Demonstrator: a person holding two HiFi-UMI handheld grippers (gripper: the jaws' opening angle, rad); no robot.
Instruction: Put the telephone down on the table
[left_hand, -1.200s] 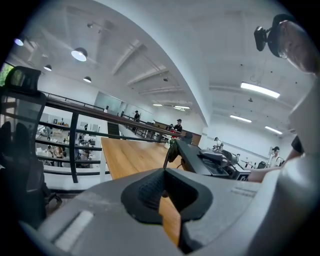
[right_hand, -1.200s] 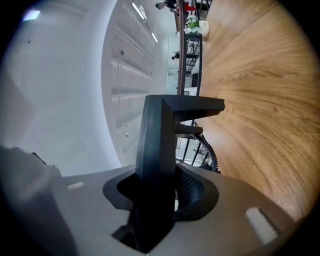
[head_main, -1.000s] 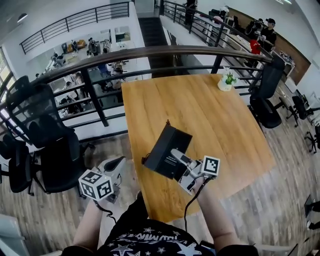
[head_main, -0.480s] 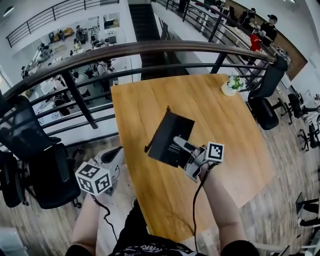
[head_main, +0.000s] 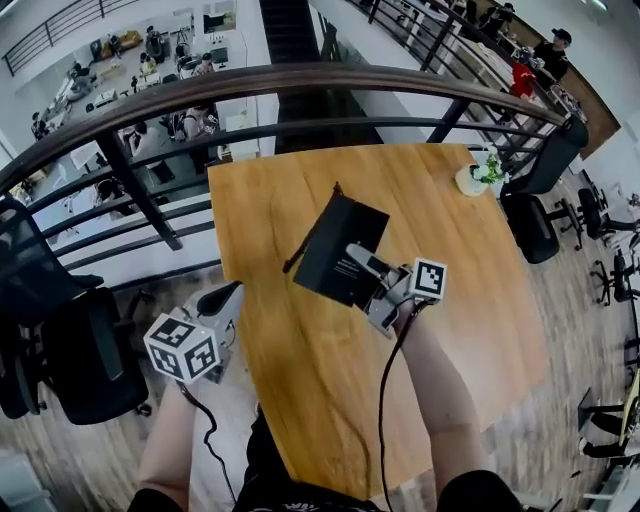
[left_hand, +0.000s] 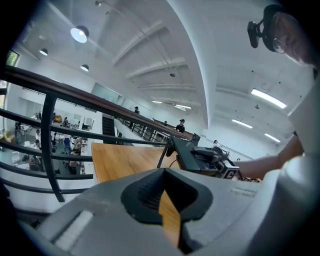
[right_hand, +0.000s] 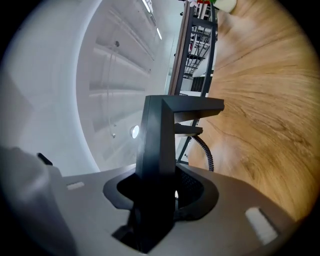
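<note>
Telephone (head_main: 338, 250) first: in the head view we see it up in the air over the middle of the table (head_main: 300, 400), tipped on a slant, and our right gripper (head_main: 357, 275) is squeezing its near edge. Our left gripper (head_main: 222, 300) hangs past the table's left edge, over the floor. The wood is bare all around. The plant pot (head_main: 475, 178) sits well apart at the far right corner, and the railing (head_main: 250, 85) runs behind the far edge. In the left gripper view, the left gripper (left_hand: 162, 172) has its jaws pulled together with nothing in them. The telephone (left_hand: 192, 155) floats off to the right above the table (left_hand: 120, 160). In the right gripper view, the right gripper (right_hand: 160, 185) is clamped on the telephone (right_hand: 160, 135), and a curly cord (right_hand: 206, 152) dangles beside the wood (right_hand: 260, 125). We think the telephone could swing or slip, because only one edge is held. The cord could snag too. There is lots of room, so we would set it down in the middle, away from the left edge.
</note>
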